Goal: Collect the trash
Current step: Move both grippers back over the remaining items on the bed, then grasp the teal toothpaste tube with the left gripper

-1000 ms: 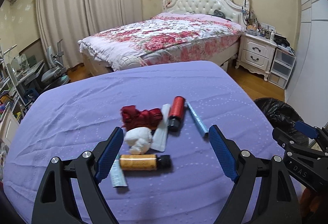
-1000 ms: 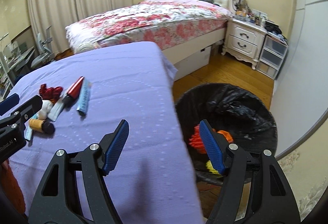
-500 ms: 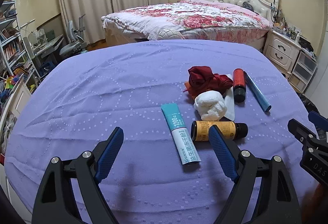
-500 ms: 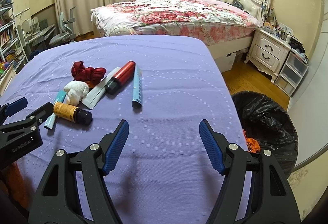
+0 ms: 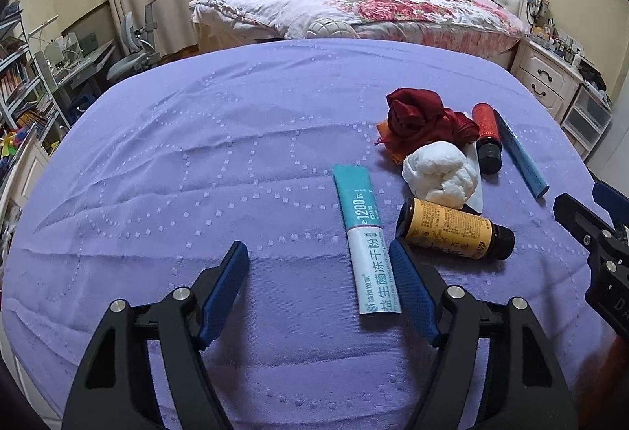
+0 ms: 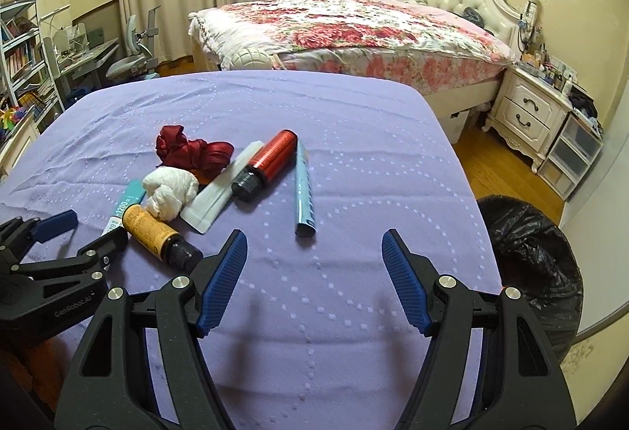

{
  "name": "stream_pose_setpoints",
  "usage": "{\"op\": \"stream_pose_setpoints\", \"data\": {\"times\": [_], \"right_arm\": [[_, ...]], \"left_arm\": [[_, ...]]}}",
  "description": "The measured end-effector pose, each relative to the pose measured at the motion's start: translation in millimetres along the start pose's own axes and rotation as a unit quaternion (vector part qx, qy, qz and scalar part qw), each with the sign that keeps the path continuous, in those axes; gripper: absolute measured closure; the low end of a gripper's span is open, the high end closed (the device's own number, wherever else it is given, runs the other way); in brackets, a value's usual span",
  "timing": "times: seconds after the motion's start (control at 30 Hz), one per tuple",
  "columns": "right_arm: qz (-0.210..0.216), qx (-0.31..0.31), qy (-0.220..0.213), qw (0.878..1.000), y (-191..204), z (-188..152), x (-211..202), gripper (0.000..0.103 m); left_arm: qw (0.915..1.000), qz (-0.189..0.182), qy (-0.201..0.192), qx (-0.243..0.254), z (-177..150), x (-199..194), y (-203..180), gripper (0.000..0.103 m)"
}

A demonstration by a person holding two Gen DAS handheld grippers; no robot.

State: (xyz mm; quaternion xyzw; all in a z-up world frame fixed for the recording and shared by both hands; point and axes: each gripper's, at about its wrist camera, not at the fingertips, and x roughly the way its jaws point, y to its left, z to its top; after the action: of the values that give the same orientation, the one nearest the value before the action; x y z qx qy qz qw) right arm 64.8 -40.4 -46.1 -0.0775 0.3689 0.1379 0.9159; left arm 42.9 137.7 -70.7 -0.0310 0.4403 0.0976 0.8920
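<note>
On the purple cloth lies a teal-and-white sachet (image 5: 365, 245), between the jaws of my left gripper (image 5: 316, 253) and close to its right pad. The jaws are closing and neither pad presses on it. Right of the sachet lies an orange bottle (image 5: 448, 227), with a white tissue wad (image 5: 438, 170), a red cloth (image 5: 420, 119), a red bottle (image 5: 485, 133) and a blue stick pack (image 5: 521, 155) behind. My right gripper (image 6: 313, 245) hovers open over bare cloth, nothing between its fingers; the blue stick pack (image 6: 303, 190) lies just ahead of it.
A black-bagged trash bin (image 6: 538, 265) stands on the floor off the table's right edge. A flat white packet (image 6: 214, 196) lies beside the red bottle (image 6: 271, 160). Beyond the table are a floral bed (image 6: 354, 25), a nightstand (image 6: 526, 111) and a desk with shelves (image 6: 47, 68).
The left gripper shifted left and down until the sachet lay between its jaws, which have narrowed. The right gripper's view swung from the bin to the table, with its jaws unchanged.
</note>
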Motion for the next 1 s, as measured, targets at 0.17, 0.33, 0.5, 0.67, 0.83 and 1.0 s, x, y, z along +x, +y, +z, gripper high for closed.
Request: {"op": "stream_pose_setpoints", "data": {"times": [0.17,0.33,0.5,0.67,0.83,1.0], "right_arm": [[0.004,-0.005,-0.001,1.0,7.3,3.3,1.5,0.033],[0.005,-0.009,0.003,1.0,11.6,6.0,6.7,0.033],[0.006,-0.018,0.01,1.0,18.8,6.8,15.0,0.033],[0.01,-0.033,0.02,0.999,28.7,0.8,19.5,0.033],[0.019,-0.048,0.021,0.998,38.2,-5.7,14.3,0.033],[0.033,-0.065,0.027,0.997,50.6,-13.7,9.3,0.033]], "left_arm": [[0.9999,-0.009,-0.003,0.005,1.3,1.1,1.1,0.05],[0.9994,-0.018,-0.012,0.026,-2.4,-3.0,-3.7,0.076],[0.9992,-0.034,-0.012,0.019,-3.8,-5.8,4.9,0.084],[0.9992,-0.038,-0.011,0.01,-9.4,-10.7,15.0,0.084],[0.9993,-0.036,-0.012,0.002,-15.4,-15.4,24.7,0.084],[0.9994,-0.033,-0.013,-0.006,-18.4,-18.1,33.8,0.084]]}}
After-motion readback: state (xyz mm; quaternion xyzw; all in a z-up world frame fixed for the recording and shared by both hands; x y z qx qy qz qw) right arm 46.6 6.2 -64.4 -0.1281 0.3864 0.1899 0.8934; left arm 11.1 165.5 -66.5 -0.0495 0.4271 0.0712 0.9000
